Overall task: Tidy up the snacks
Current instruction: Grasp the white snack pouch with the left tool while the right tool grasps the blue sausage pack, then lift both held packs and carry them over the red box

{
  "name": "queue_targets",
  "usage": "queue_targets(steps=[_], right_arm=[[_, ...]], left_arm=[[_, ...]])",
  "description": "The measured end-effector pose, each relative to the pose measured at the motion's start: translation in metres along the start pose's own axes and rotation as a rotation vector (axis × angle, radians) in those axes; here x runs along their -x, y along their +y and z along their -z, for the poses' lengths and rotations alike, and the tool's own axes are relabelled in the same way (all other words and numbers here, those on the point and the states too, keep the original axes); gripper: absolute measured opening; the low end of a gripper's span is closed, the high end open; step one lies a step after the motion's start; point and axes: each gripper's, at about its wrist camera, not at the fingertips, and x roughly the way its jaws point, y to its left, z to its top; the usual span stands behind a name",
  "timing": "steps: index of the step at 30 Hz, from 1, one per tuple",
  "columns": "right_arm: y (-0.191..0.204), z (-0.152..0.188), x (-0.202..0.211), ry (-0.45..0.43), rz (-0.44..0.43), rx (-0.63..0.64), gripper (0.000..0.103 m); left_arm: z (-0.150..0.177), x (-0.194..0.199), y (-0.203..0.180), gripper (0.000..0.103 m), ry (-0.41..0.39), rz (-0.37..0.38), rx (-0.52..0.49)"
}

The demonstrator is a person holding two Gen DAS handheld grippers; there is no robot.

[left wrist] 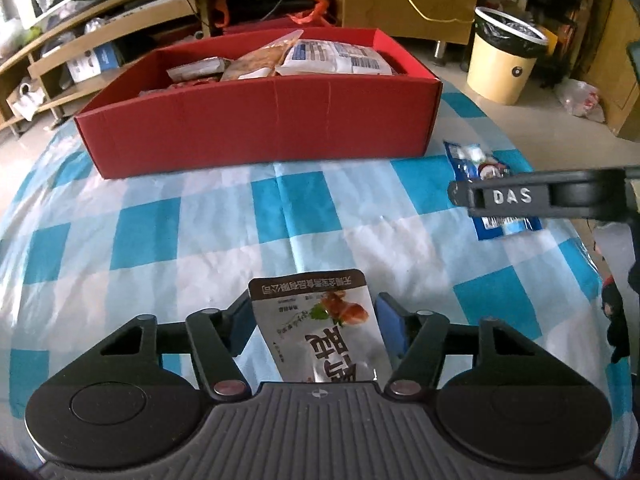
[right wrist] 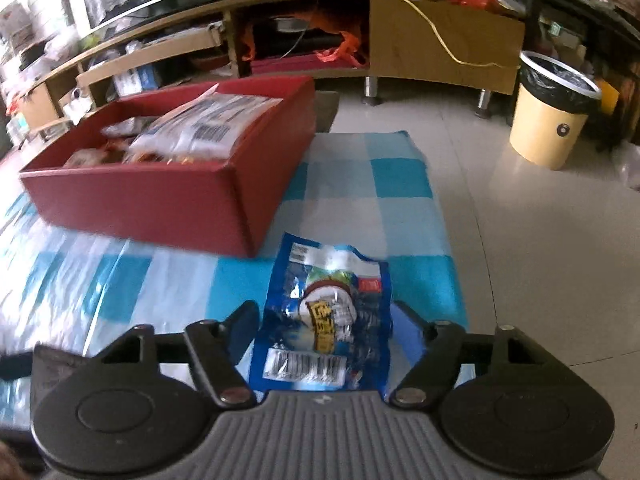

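left gripper (left wrist: 312, 320) fingers hugging silver pouch (left wrist: 320, 328) on desk (left wrist: 160, 220) | right gripper (right wrist: 324, 328) half open around blue packet (right wrist: 324, 320) | both light, crinkly, slippery: pinch mid-body | box (left wrist: 256, 120) ahead

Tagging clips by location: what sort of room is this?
Probably a home living room: a long low TV cabinet with cluttered shelves, a lined bin on the tiled floor.
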Motion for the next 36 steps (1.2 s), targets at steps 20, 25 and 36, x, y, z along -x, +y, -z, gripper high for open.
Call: queue_targets(steps=[20,25,36], right_arm=[[0.052,0.057,0.046,0.02,-0.104,0.085,0.067],[0.054,0.059,0.043,-0.002,-0.087,0.094,0.069],[0.055,0.059,0.04,-0.014,-0.083,0.093,0.076]], left_arm=[[0.026,0.019,0.032,0.07,0.019,-0.096,0.04],[0.025,0.015,0.036,0.074,-0.004,-0.066,0.049],[0.028,0.011,0.041,0.089,-0.032,-0.079,0.062]])
